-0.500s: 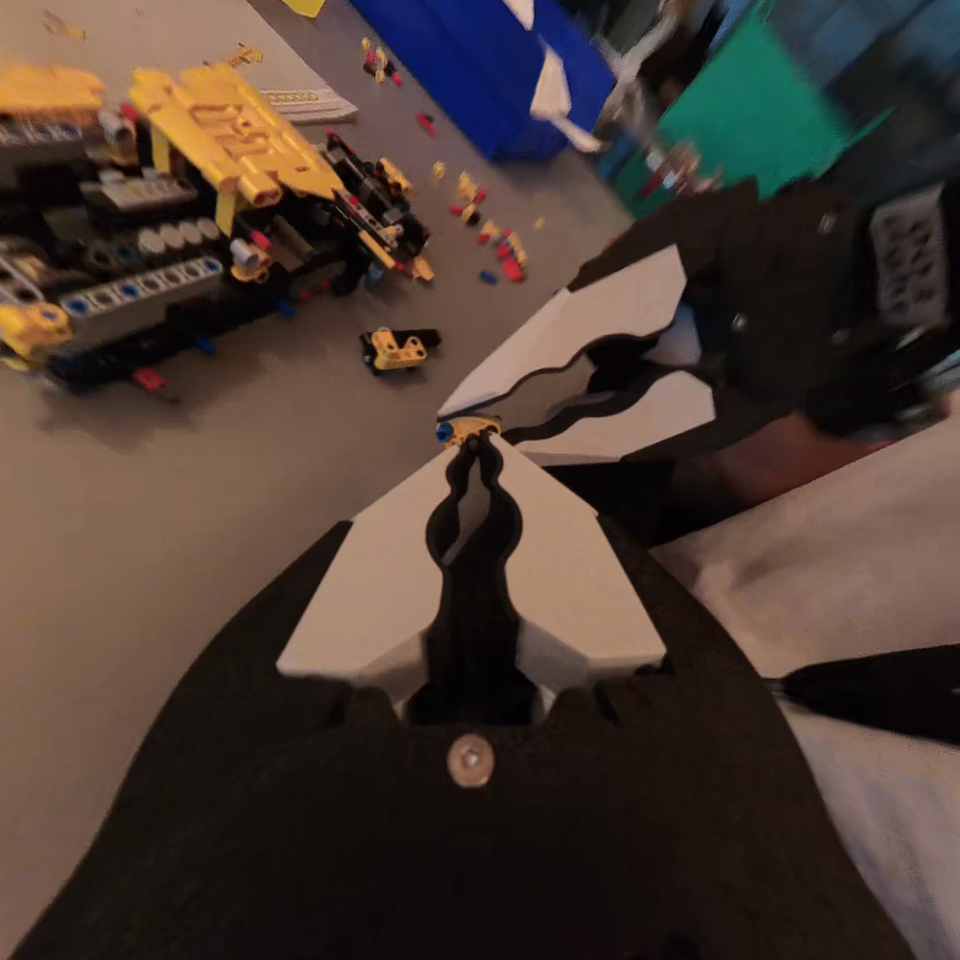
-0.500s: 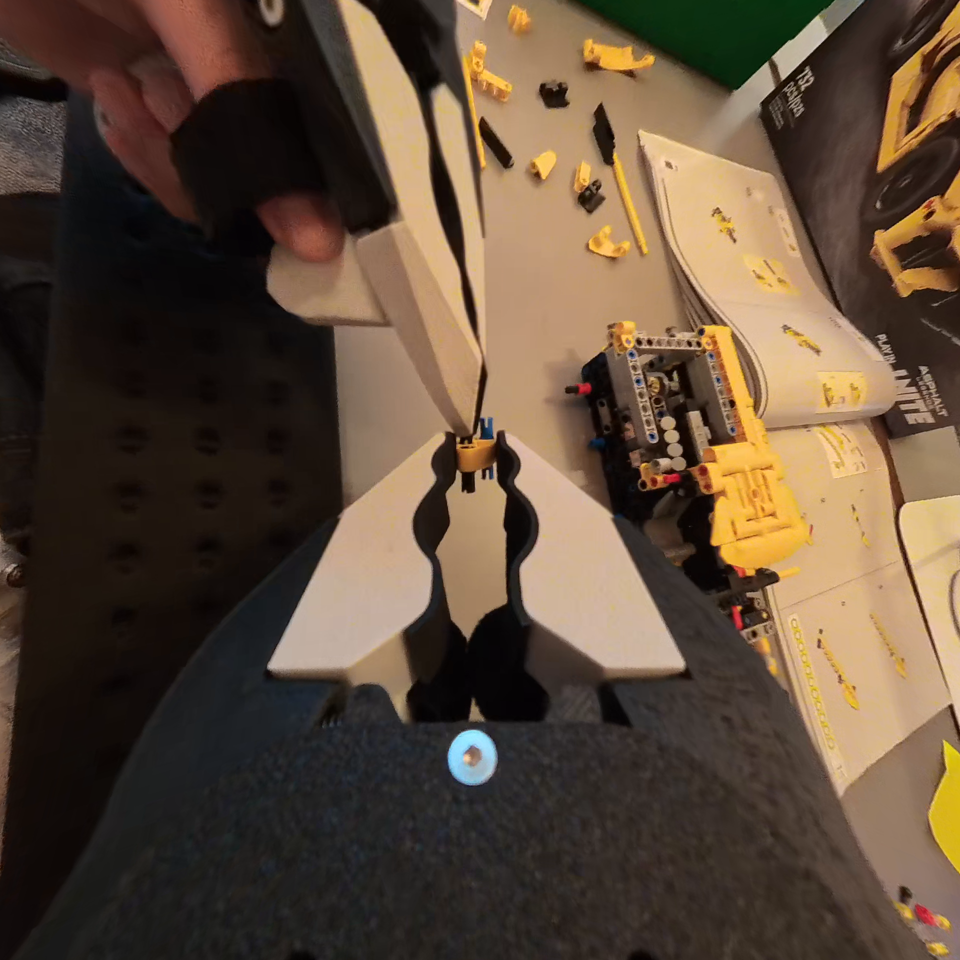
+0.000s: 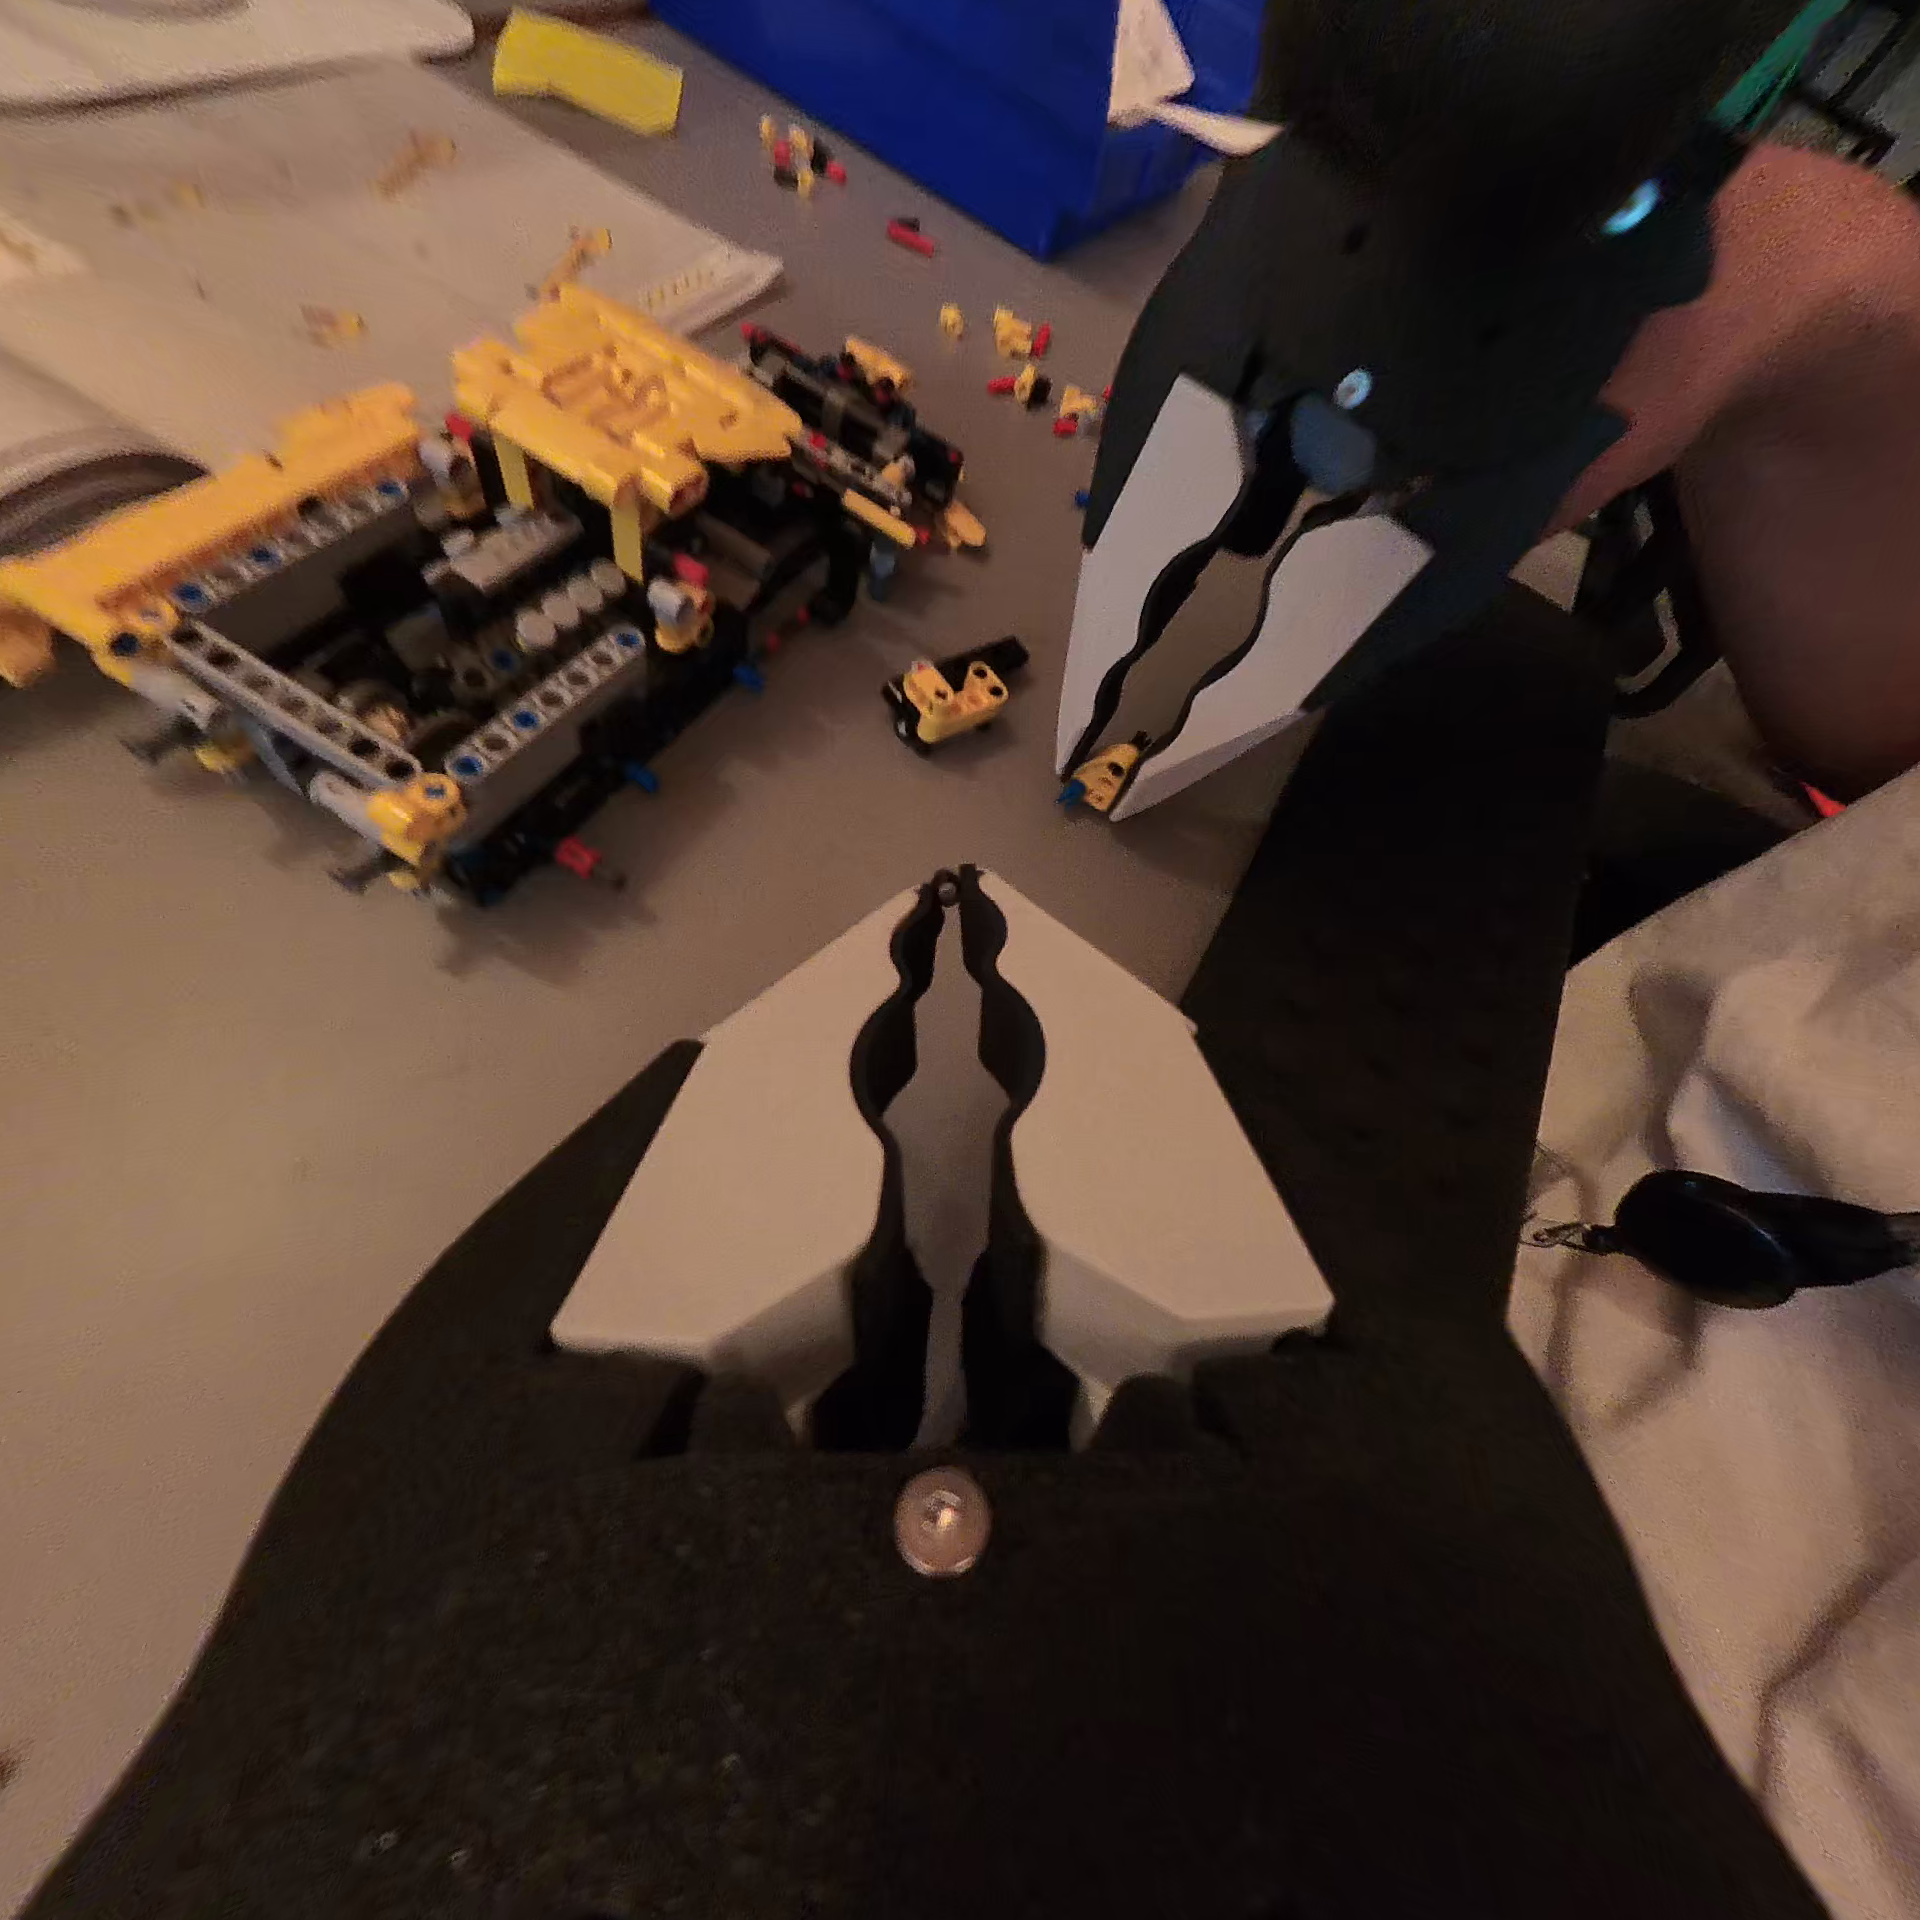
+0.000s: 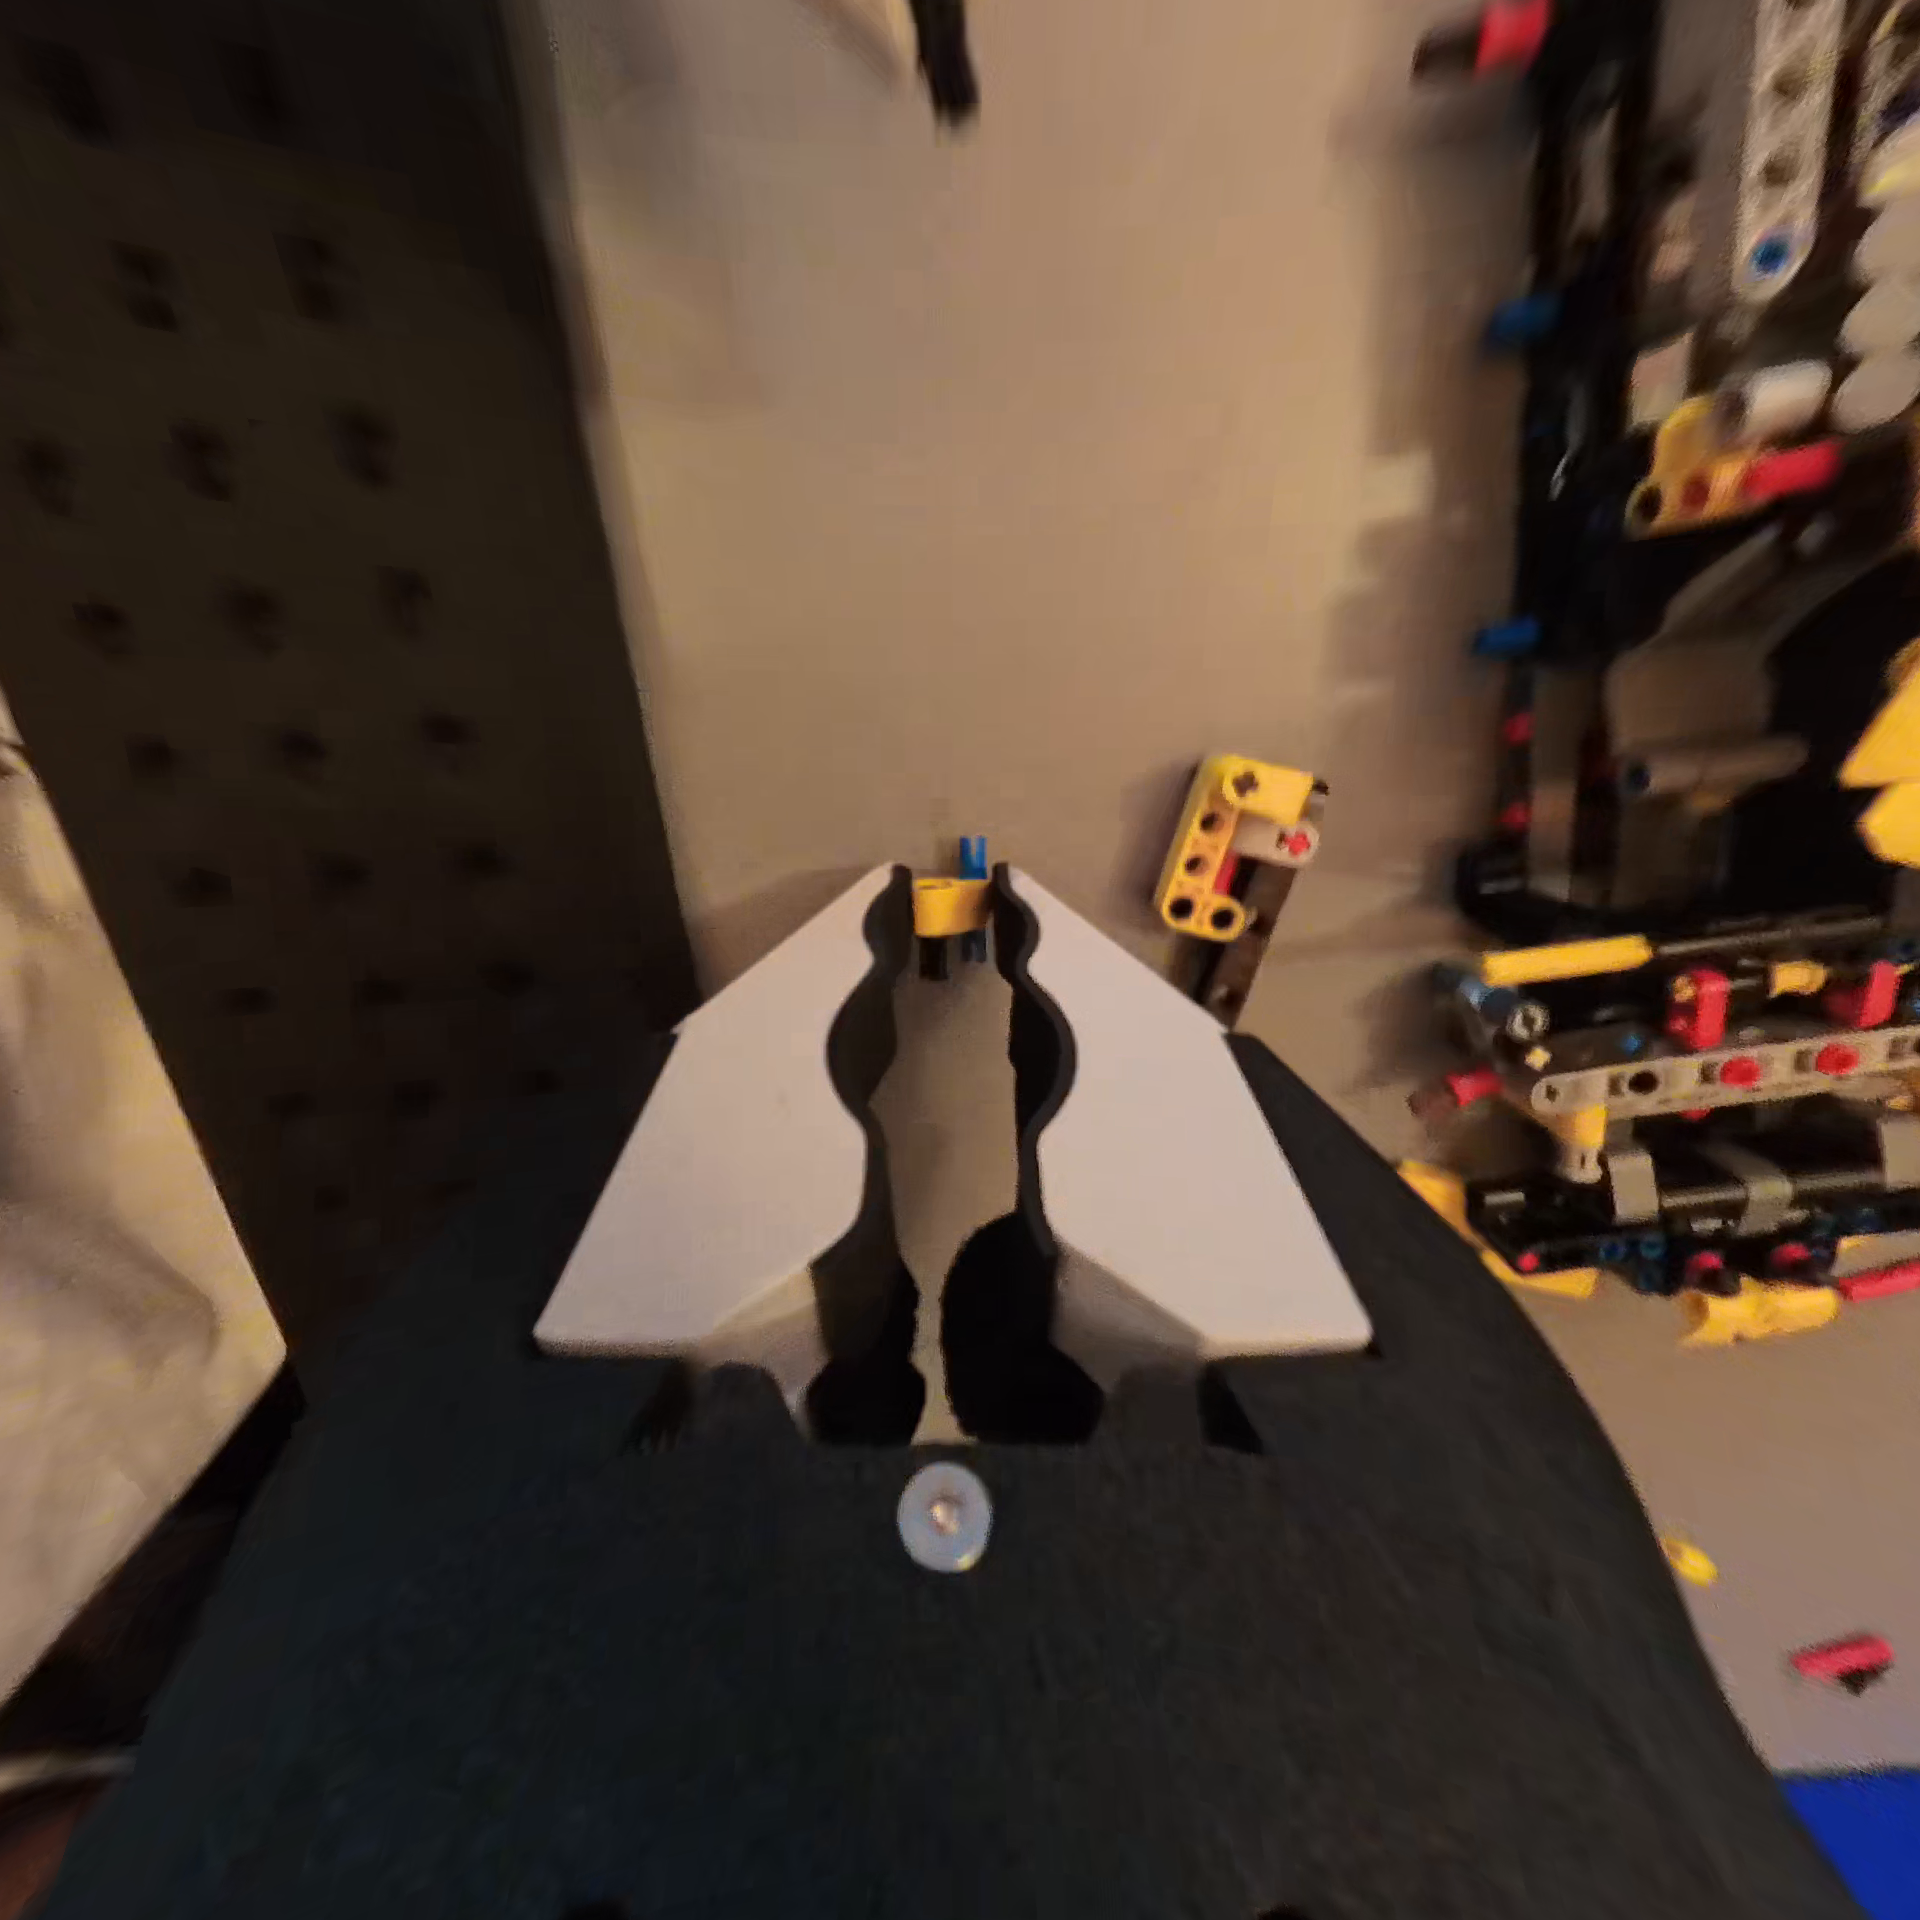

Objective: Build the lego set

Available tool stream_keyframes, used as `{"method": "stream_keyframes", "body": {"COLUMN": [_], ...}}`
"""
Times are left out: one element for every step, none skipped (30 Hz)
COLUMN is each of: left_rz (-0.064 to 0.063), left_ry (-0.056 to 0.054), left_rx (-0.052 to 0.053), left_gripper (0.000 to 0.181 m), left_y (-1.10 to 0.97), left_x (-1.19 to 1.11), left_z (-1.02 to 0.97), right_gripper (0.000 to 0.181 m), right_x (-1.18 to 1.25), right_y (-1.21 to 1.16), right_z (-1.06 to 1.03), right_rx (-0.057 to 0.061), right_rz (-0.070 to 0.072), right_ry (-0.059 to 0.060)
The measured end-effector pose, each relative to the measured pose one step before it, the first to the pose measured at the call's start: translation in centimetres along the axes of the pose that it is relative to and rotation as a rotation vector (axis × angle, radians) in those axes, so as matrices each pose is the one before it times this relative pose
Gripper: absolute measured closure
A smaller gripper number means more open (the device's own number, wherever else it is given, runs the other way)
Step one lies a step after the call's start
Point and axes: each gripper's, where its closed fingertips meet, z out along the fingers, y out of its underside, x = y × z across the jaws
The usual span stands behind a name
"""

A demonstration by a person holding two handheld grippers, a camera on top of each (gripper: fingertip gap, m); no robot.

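A half-built yellow and black lego vehicle (image 3: 499, 582) stands on the grey table; the right wrist view shows it blurred at the right (image 4: 1714, 727). My right gripper (image 4: 951, 894) is shut on a small yellow connector with a blue pin (image 4: 948, 902), held low over the table. It also shows in the left wrist view (image 3: 1101, 779), with the connector (image 3: 1107, 774) at its tips. A small yellow and black sub-assembly (image 3: 951, 691) lies just beside it (image 4: 1236, 862). My left gripper (image 3: 956, 883) is shut, apart from the right one; I see no part in it.
A black perforated strip (image 3: 1382, 987) runs along the table edge, with white cloth (image 3: 1714, 1143) beyond it. A blue bin (image 3: 987, 114) and loose small pieces (image 3: 1029, 374) lie at the back. An open instruction booklet (image 3: 312, 208) lies behind the vehicle. A hand (image 3: 1787, 416) holds the right gripper. The left gripper's tips are roughly 11 cm from the right gripper's.
The two grippers met at the yellow connector before; now they are apart. The right gripper kept the connector and moved down close to the table, near the small sub-assembly.
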Motion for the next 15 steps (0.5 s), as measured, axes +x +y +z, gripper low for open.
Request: {"method": "stream_keyframes", "body": {"left_rz": [0.0166, 0.0101, 0.0039, 0.0011, 0.0032, 0.0052, 0.0047, -0.0002, -0.0086, -0.0120, -0.0077, -0.0027, -0.0017, -0.0035, -0.0043], "left_ry": [0.0147, 0.0246, 0.0228, 0.0166, 0.0211, 0.0263, 0.0238, 0.0149, 0.0076, 0.0065, 0.0094, 0.0123, 0.0112, 0.0077, 0.0061], "left_rx": [0.0309, 0.0324, 0.0295, 0.0298, 0.0343, 0.0418, 0.0419, 0.0307, 0.0196, 0.0172, 0.0211, 0.0224, 0.0184, 0.0130, 0.0080], "left_gripper": [0.177, 0.177, 0.177, 0.177, 0.177, 0.177, 0.177, 0.177, 0.177, 0.177, 0.177, 0.177, 0.177, 0.177, 0.178], "left_y": [-0.483, -0.451, -0.401, -0.374, -0.414, -0.521, -0.533, -0.368, -0.211, -0.192, -0.256, -0.275, -0.225, -0.168, -0.108], "left_x": [-0.066, 0.143, 0.182, 0.140, 0.270, 0.390, 0.360, 0.184, -0.011, -0.054, 0.034, 0.126, 0.124, 0.070, 0.040], "left_z": [-0.031, -0.080, -0.108, -0.138, -0.202, -0.293, -0.319, -0.270, -0.210, -0.169, -0.185, -0.197, -0.174, -0.133, -0.089], "right_gripper": [0.167, 0.167, 0.167, 0.167, 0.167, 0.167, 0.166, 0.166, 0.161, 0.157, 0.154, 0.154, 0.154, 0.154, 0.154], "right_x": [0.343, 0.068, -0.194, -0.006, -0.006, -0.012, 0.064, -0.036, -0.166, -0.116, -0.046, -0.070, -0.057, 0.084, 0.059], "right_y": [0.374, -0.076, 0.016, 0.049, -0.103, -0.054, 0.004, -0.039, -0.124, -0.119, -0.040, 0.019, -0.012, 0.008, 0.072], "right_z": [0.102, 0.062, 0.115, 0.138, 0.039, 0.014, 0.013, 0.037, 0.048, -0.003, -0.077, -0.173, -0.253, -0.304, -0.318], "right_rx": [-0.0278, 0.0013, -0.0085, -0.0089, 0.0095, 0.0115, 0.0121, 0.0169, 0.0290, 0.0341, 0.0338, 0.0412, 0.0543, 0.0612, 0.0684], "right_rz": [-0.0126, -0.0182, -0.0099, -0.0040, -0.0009, -0.0010, 0.0044, 0.0047, 0.0033, 0.0069, 0.0022, -0.0028, -0.0064, -0.0112, -0.0140], "right_ry": [0.0077, 0.0022, -0.0131, 0.0000, 0.0011, 0.0002, 0.0031, -0.0033, -0.0112, -0.0092, -0.0066, -0.0073, -0.0084, -0.0005, -0.0042]}}
